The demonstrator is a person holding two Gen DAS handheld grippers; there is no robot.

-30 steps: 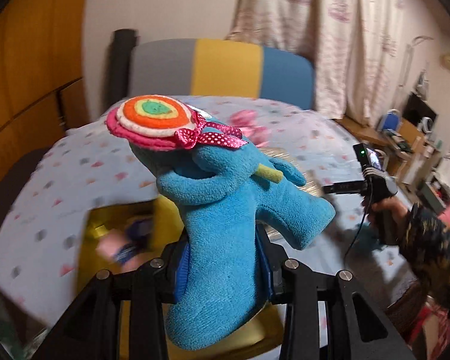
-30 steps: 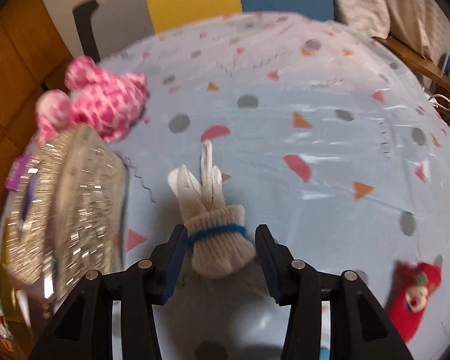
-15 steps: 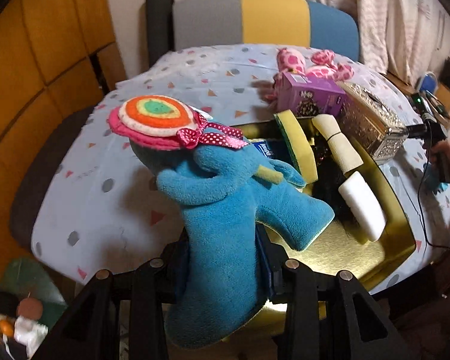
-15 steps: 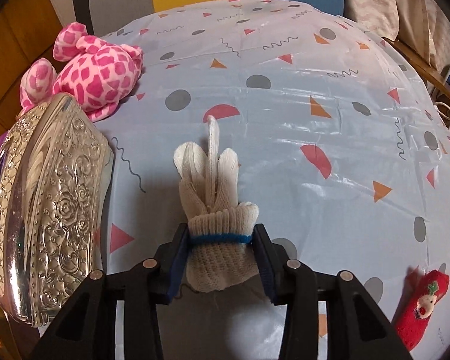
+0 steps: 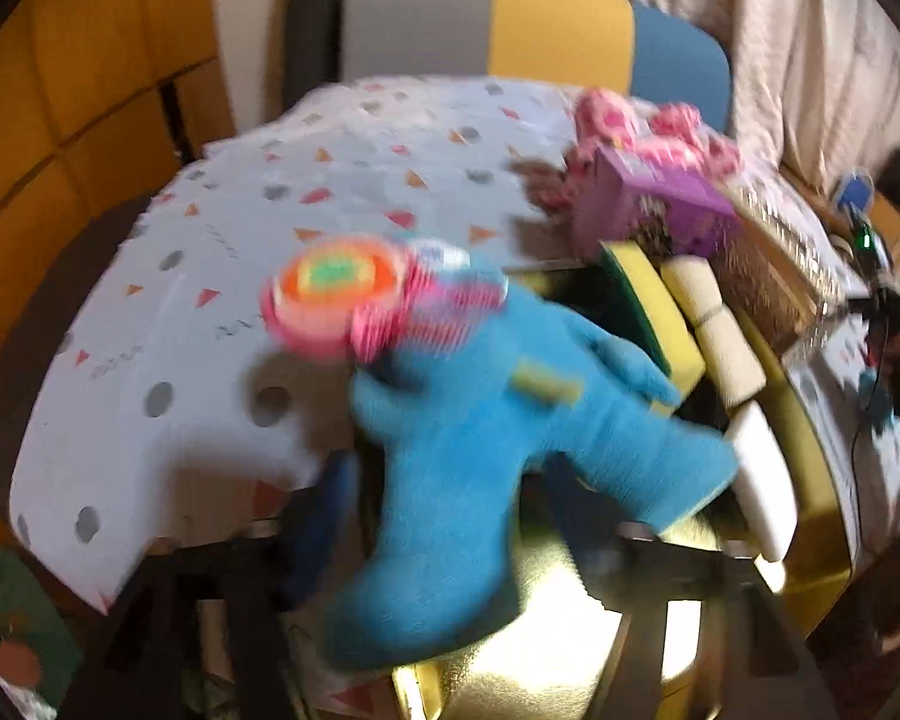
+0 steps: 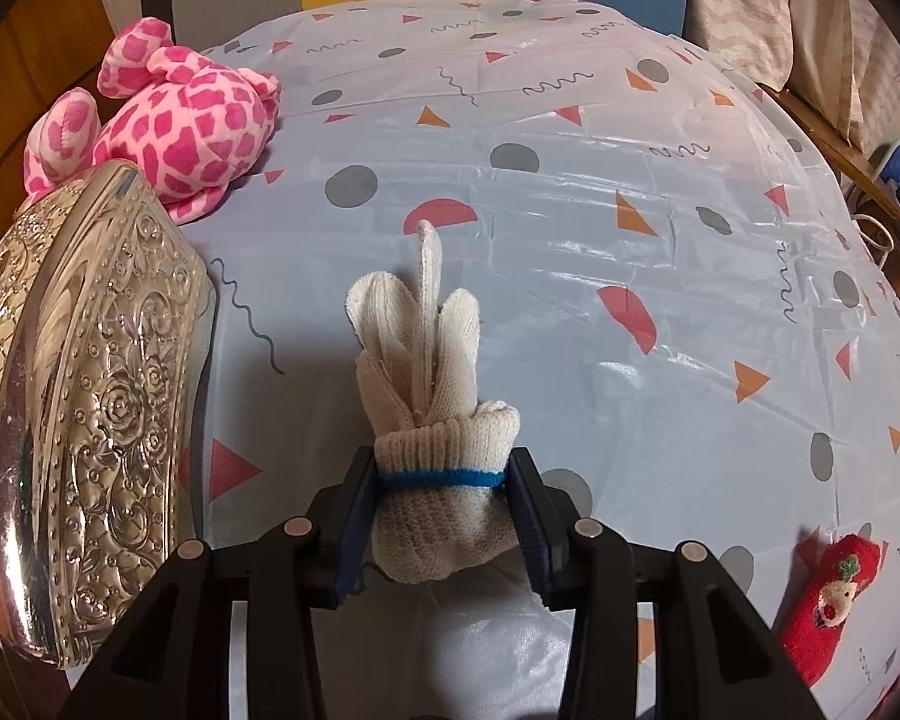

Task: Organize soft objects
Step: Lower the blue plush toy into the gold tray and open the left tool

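A blue plush toy (image 5: 486,396) with a rainbow lollipop head and a pink bow hangs, blurred, over the gold box (image 5: 810,540). My left gripper (image 5: 450,492) has its jaws opening; the toy's leg is still between them, with a gap at the left pad. In the right wrist view my right gripper (image 6: 441,504) is shut on a rolled white knit glove (image 6: 432,360) with a blue band, low over the patterned tablecloth (image 6: 630,180).
In the gold box stand a yellow-green sponge (image 5: 648,312) and white rolls (image 5: 714,330). A purple box (image 5: 648,204), a silver embossed box (image 6: 84,390) and a pink spotted plush (image 6: 180,126) sit beside it. A red sock toy (image 6: 828,600) lies at the right edge.
My left gripper carried the blue plush toy down over the gold box and its jaws have spread off the toy. The right gripper closed on the glove and has stayed there.
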